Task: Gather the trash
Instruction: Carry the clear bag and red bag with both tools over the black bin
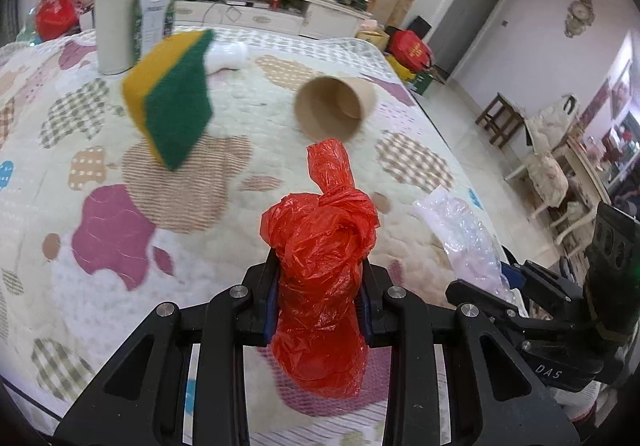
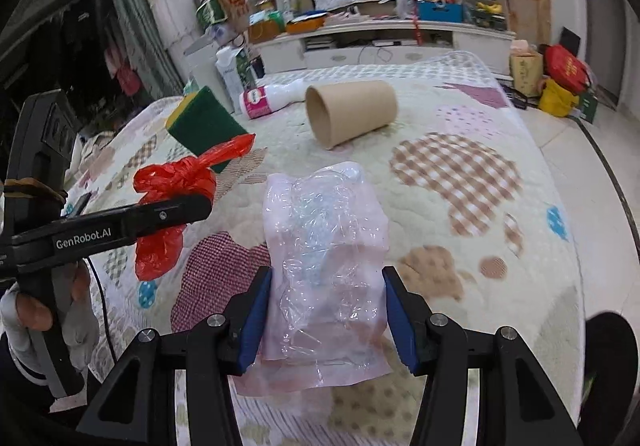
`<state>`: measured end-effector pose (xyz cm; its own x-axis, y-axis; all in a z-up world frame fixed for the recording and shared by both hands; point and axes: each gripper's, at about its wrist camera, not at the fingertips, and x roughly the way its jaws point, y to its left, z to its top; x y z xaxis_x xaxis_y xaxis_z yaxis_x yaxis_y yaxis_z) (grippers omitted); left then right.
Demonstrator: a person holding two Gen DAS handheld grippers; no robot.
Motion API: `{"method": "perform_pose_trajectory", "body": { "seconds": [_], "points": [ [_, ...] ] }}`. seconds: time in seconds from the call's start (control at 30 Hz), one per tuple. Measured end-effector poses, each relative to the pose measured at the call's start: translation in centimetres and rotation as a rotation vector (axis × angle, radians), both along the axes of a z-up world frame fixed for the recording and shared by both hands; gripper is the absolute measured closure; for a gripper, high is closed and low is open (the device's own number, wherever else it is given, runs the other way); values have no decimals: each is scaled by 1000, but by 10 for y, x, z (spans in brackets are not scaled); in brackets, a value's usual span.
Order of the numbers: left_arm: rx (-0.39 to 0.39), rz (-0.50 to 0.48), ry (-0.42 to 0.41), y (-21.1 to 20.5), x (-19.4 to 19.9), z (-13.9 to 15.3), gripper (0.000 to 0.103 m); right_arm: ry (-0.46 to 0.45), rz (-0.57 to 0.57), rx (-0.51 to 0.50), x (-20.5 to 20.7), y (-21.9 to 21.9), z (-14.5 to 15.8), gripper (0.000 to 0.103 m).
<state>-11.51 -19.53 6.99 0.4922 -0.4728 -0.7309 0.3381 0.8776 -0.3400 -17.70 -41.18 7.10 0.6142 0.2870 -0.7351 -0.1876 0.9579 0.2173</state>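
Red bag (image 1: 320,278), knotted: clamped between my left gripper (image 1: 320,306) pads, lifted off quilt (image 1: 100,286).
Clear plastic wrap (image 2: 326,266): pinched in my right gripper (image 2: 326,314), jaws halfway in.
Two trash items in hand; no bin in view.
Not yet collected, by my guess: cardboard tube (image 2: 352,112) on its side, white bottle (image 2: 276,94) with pink label, writing unreadable; sponge (image 2: 204,126) doubtful.
Readable: "GenRobot.AI", "DAS" on gripper bodies.

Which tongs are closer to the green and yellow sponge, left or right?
Left. The left tongs, shut on the red bag, sit just short of the sponge. The right tongs, shut on clear plastic wrap, are further off.
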Motion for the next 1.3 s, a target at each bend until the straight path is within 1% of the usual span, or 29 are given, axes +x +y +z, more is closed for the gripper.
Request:
{"method": "perform_pose_trajectory", "body": {
  "seconds": [0.23, 0.6, 1.3],
  "points": [
    [3, -73, -5, -33, -14, 4, 75, -13, -81, 15, -28, -35, 5, 51],
    [32, -189, -13, -91, -25, 6, 75, -18, -205, 28, -59, -87, 6, 50],
    [67, -387, -9, -204, -53, 2, 75, -3, -462, 56, -127, -192, -2, 50]
  ]
}}
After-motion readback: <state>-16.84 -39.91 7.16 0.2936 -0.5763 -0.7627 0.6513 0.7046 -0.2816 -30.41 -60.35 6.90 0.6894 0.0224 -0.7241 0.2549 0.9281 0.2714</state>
